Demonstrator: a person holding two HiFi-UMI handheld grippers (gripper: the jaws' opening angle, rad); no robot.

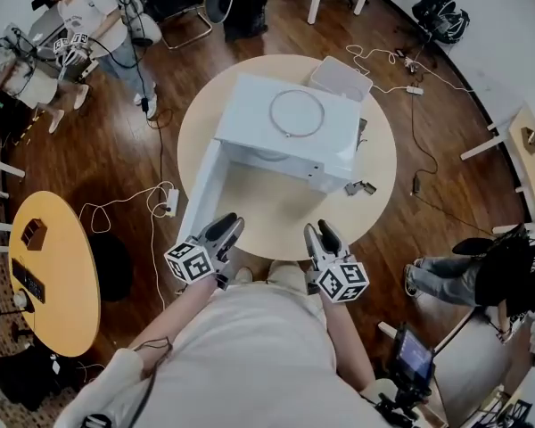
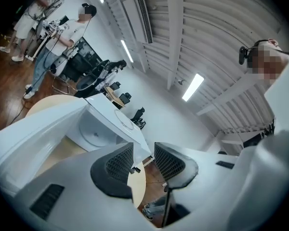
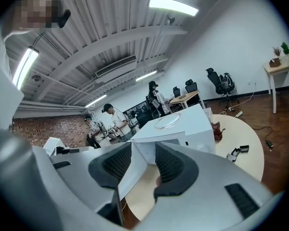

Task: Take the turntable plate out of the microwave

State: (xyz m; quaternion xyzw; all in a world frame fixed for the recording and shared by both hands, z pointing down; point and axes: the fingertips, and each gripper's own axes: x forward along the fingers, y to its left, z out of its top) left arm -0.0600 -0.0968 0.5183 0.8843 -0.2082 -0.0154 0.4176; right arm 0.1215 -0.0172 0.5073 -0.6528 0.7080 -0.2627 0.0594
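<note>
Jaws stand apart and empty on both the left gripper [image 1: 225, 230] and the right gripper [image 1: 319, 233], low in the frame at the near edge of the round table [image 1: 379, 163]. Above them sits the white microwave [image 1: 290, 136], its door [image 1: 201, 194] swung open leftward. The turntable plate [image 2: 95, 132] lies inside the cavity.
</note>
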